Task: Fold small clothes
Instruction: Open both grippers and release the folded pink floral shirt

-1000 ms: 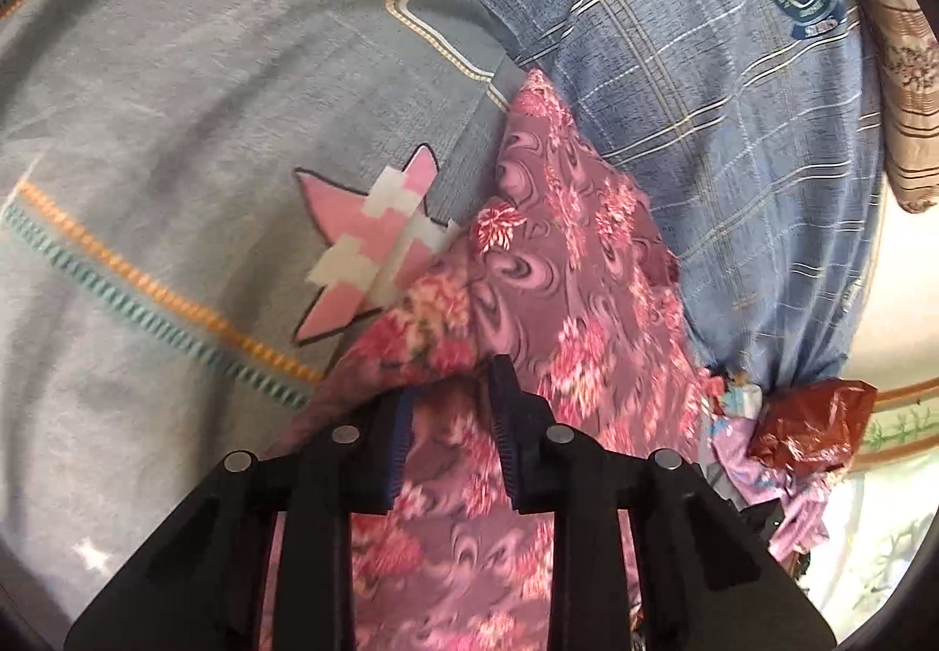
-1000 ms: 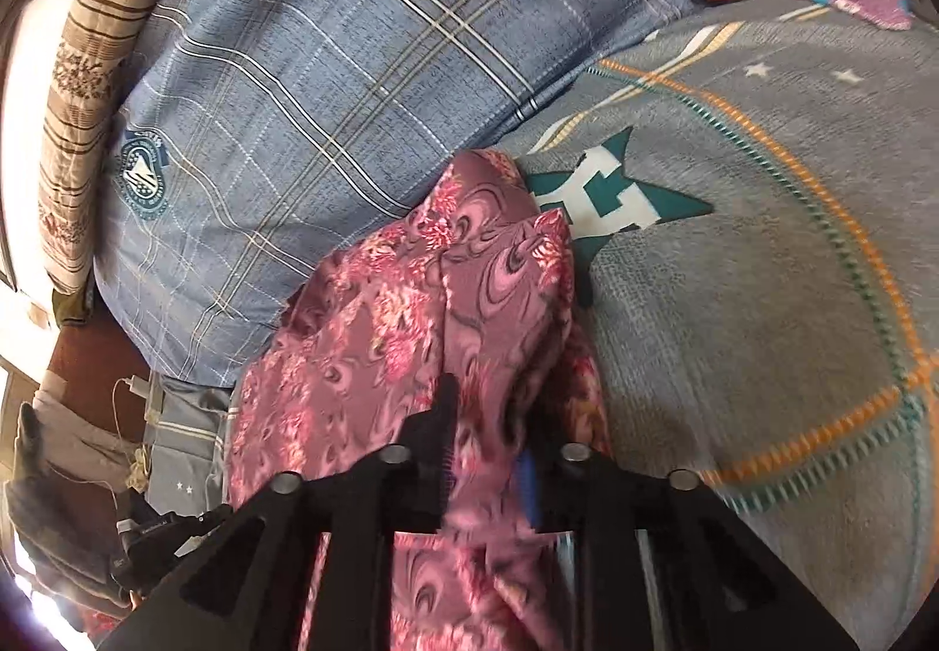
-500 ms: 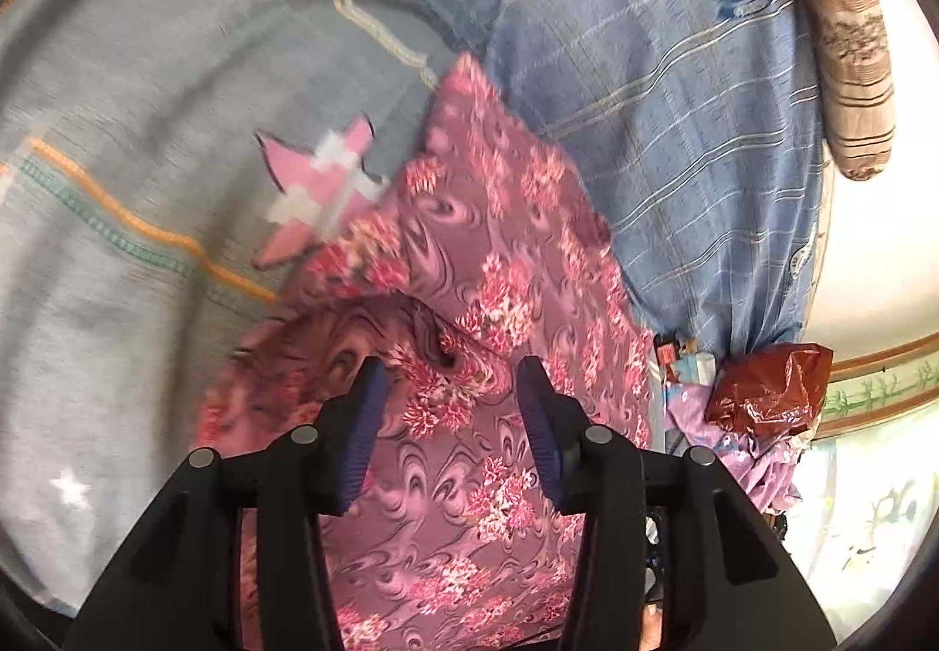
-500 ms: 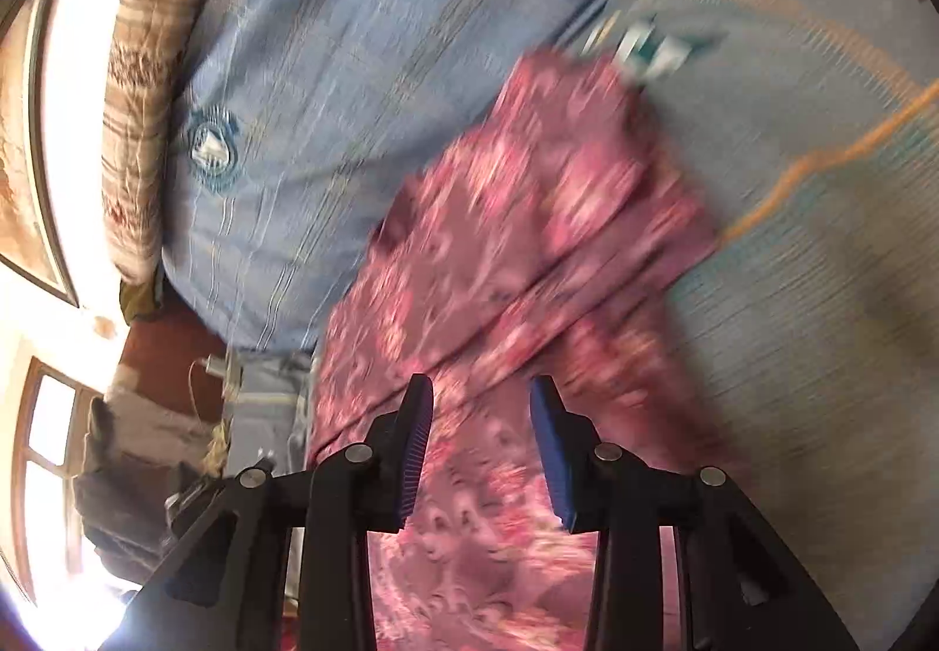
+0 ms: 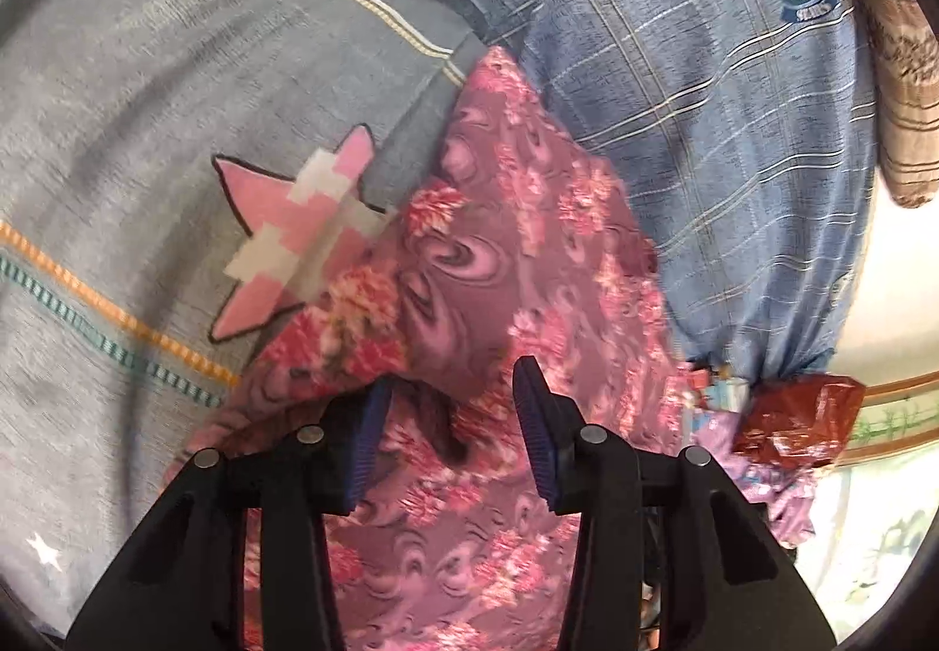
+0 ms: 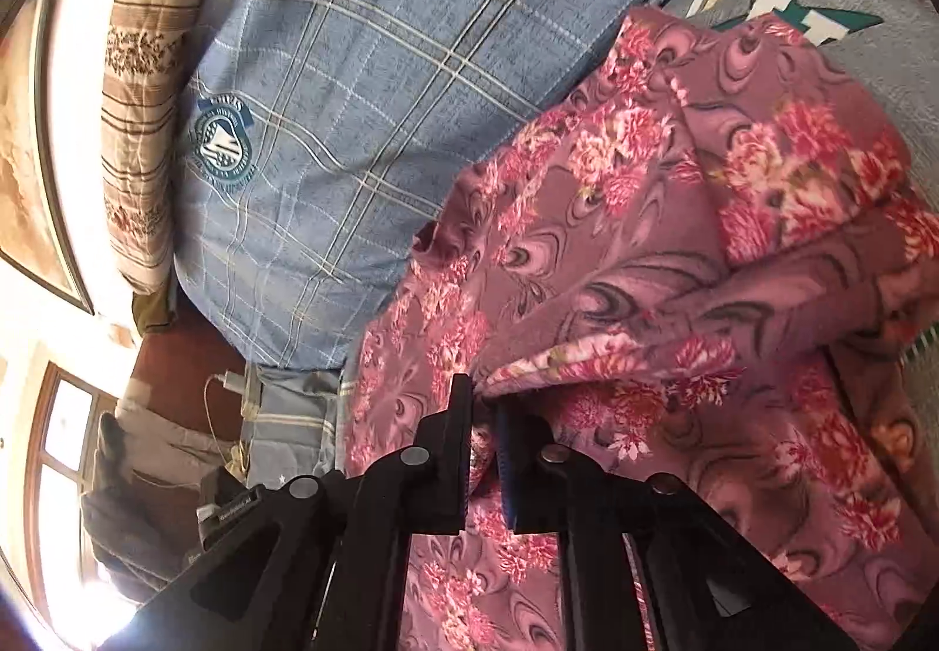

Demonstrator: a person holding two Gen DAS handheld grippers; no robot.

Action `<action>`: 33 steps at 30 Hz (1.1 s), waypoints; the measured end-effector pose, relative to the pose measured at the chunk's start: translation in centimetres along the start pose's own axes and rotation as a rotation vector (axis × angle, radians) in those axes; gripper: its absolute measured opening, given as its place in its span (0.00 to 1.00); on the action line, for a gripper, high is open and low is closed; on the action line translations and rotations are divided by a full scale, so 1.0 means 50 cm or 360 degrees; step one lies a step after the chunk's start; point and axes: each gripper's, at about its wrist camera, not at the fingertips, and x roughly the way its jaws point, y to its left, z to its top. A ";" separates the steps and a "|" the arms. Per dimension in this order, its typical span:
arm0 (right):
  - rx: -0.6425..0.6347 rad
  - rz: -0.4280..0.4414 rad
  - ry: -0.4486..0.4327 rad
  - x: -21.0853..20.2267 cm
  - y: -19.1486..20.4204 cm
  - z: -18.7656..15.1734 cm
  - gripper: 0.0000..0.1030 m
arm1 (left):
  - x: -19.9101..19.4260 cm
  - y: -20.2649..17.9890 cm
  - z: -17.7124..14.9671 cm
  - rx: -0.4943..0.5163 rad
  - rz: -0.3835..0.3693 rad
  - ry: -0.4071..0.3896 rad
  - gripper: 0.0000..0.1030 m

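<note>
One floral garment point(image 5: 528, 263) lies on the grey bedsheet point(image 5: 147, 122), long axis running toward the blue checked pillow point(image 5: 675, 64) | my left gripper point(image 5: 449, 416) is angled down, jaws apart over the cloth | my right gripper point(image 6: 482, 404) just clamped a fold.

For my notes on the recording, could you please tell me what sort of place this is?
Most likely a bedroom: the floral garment lies on a grey bedsheet beside a blue plaid pillow, with a window nearby.
</note>
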 end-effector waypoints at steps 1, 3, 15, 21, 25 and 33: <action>-0.0007 -0.0068 0.0031 0.007 -0.009 -0.002 0.10 | 0.008 0.006 0.002 -0.0009 0.0022 0.0018 0.36; 0.0059 -0.0127 0.0153 0.026 -0.039 -0.010 0.07 | 0.003 0.011 0.001 -0.0010 0.0001 0.0017 0.36; -0.0197 -0.0245 0.0204 -0.139 -0.040 -0.132 0.36 | -0.146 0.015 -0.123 0.0470 -0.0103 0.0039 0.54; -0.0226 -0.0309 0.0209 -0.185 -0.056 -0.172 0.37 | -0.197 0.078 -0.194 0.0561 0.0042 0.0053 0.56; -0.0252 -0.0323 0.0210 -0.210 -0.054 -0.189 0.37 | -0.220 0.114 -0.217 0.0536 0.0110 0.0028 0.56; -0.0387 -0.0443 0.0150 -0.278 -0.039 -0.210 0.43 | -0.235 0.140 -0.234 0.0526 0.0217 0.0041 0.56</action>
